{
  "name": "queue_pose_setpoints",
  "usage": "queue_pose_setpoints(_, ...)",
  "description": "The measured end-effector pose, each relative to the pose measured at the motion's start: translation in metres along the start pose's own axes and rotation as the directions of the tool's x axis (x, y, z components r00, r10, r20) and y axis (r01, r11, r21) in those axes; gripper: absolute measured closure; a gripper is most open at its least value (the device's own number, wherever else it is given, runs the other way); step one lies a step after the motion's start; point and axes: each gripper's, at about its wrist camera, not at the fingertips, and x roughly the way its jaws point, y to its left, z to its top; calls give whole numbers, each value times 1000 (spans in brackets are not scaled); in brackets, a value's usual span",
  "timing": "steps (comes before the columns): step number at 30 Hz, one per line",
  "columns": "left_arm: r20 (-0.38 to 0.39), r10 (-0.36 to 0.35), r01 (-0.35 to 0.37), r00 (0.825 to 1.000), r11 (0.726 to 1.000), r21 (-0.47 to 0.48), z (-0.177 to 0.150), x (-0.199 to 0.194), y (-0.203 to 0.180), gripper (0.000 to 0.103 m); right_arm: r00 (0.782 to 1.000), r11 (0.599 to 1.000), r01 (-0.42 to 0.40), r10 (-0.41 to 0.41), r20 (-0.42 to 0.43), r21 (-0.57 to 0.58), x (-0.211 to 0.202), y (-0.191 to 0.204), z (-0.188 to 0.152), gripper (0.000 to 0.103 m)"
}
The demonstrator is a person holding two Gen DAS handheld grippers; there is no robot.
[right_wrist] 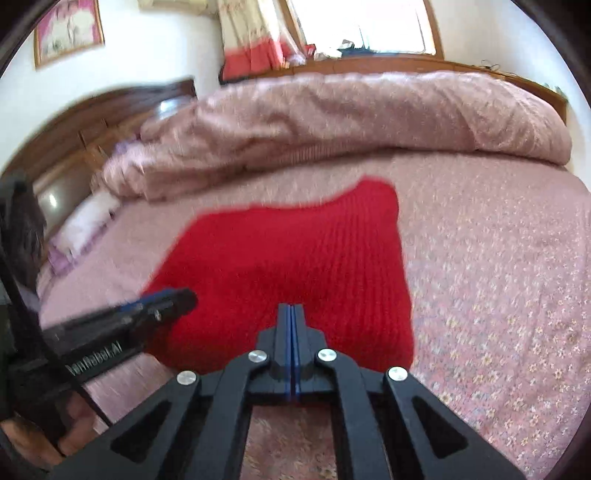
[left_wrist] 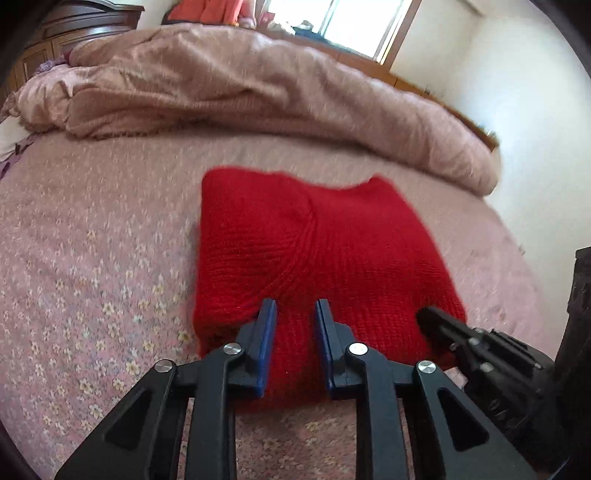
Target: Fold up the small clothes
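Observation:
A red knitted garment [left_wrist: 314,251] lies folded into a rough rectangle on the bed; it also fills the middle of the right wrist view [right_wrist: 295,251]. My left gripper [left_wrist: 295,306] hangs over its near edge, left of the middle, jaws a narrow gap apart. Red knit shows in the gap and the pads do not visibly press on it. My right gripper [right_wrist: 291,306] is shut, blue pads flat together with no cloth showing between them, tip over the garment's near edge. Each gripper appears in the other's view: the right gripper [left_wrist: 424,317] at the near right corner, the left gripper [right_wrist: 184,297] at the left edge.
The bed has a pink floral sheet [left_wrist: 92,277]. A thick pink quilt [left_wrist: 258,92] is bunched along the far side, just behind the garment. A pillow [right_wrist: 88,218] lies at the far left. Dark wooden furniture [left_wrist: 74,22] and a window [right_wrist: 362,26] stand beyond. A hand [right_wrist: 74,424] holds the left gripper.

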Motion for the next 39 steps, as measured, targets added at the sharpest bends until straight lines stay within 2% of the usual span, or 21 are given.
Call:
queue_pose_setpoints(8, -43, 73, -72, 996, 997, 33, -9, 16, -6, 90, 995, 1000, 15, -13, -98, 17, 33, -1, -11, 102)
queue_pose_setpoints(13, 6, 32, -32, 999, 999, 21, -11, 4, -4, 90, 991, 995, 79, -84, -101, -56, 29, 16, -6, 103)
queue_pose_setpoints(16, 24, -32, 32, 999, 999, 11, -6, -14, -1, 89, 997, 997, 61, -63, -43, -46, 7, 17, 1, 101)
queue_pose_setpoints(18, 38, -92, 92, 995, 996, 1, -1, -31, 4, 86, 1000, 1000, -5, 5, -4, -18, -10, 9, 3, 84)
queue_pose_setpoints(19, 63, -91, 92, 994, 996, -7, 2, -39, 6, 86, 998, 998, -55, 55, 12, -1, -18, 5, 4, 59)
queue_pose_setpoints(20, 116, -87, 90, 989, 996, -16, 2, -51, 10, 76, 992, 993, -119, 118, 51, 24, -29, -3, 4, 31)
queue_pose_setpoints(21, 167, -69, 73, 984, 997, -20, 3, -61, 13, 64, 987, 989, -138, 134, 93, 45, -37, -10, 3, 20)
queue_pose_setpoints(22, 204, -45, 50, 978, 998, -21, 4, -70, 15, 40, 980, 987, -143, 130, 153, 74, -49, -20, 1, 11)
queue_pose_setpoints(23, 228, -35, 40, 973, 999, -19, 6, -75, 17, 20, 970, 983, -144, 119, 211, 110, -60, -33, 0, 11)
queue_pose_setpoints(24, 231, -36, 40, 972, 999, -15, 9, -76, 19, 15, 965, 979, -156, 121, 234, 134, -65, -41, 0, 11)
queue_pose_setpoints(25, 209, -43, 47, 977, 999, -15, 13, -70, 21, 13, 959, 970, -180, 137, 247, 161, -68, -53, 1, 10)
queue_pose_setpoints(28, 81, -14, 18, 997, 999, -44, 23, -35, 30, 14, 960, 930, -255, 210, 188, 265, -54, -95, 5, 9)
queue_pose_setpoints(29, 48, -21, 24, 999, 998, -57, 25, -23, 33, 14, 960, 910, -273, 238, 146, 311, -43, -111, 5, 9)
queue_pose_setpoints(31, -22, -79, 76, 997, 993, -95, 23, 0, 41, 14, 954, 880, -300, 286, 93, 368, -26, -130, 4, 9)
queue_pose_setpoints(33, -91, -113, 102, 989, 988, -117, 20, 19, 45, 14, 940, 848, -330, 334, 65, 415, -11, -142, 4, 9)
queue_pose_setpoints(34, -120, -120, 104, 985, 986, -132, 17, 27, 49, 14, 925, 824, -360, 375, 54, 438, -2, -145, 8, 9)
queue_pose_setpoints(36, -161, -180, 144, 970, 966, -215, 11, 40, 61, 12, 892, 785, -395, 453, -6, 477, 20, -146, 13, 9)
queue_pose_setpoints(37, -177, -239, 182, 955, 941, -284, 7, 46, 71, 10, 889, 792, -381, 455, -46, 477, 29, -144, 14, 9)
queue_pose_setpoints(39, -176, -308, 239, 935, 913, -329, 7, 52, 82, 9, 894, 809, -355, 440, -83, 468, 40, -143, 14, 9)
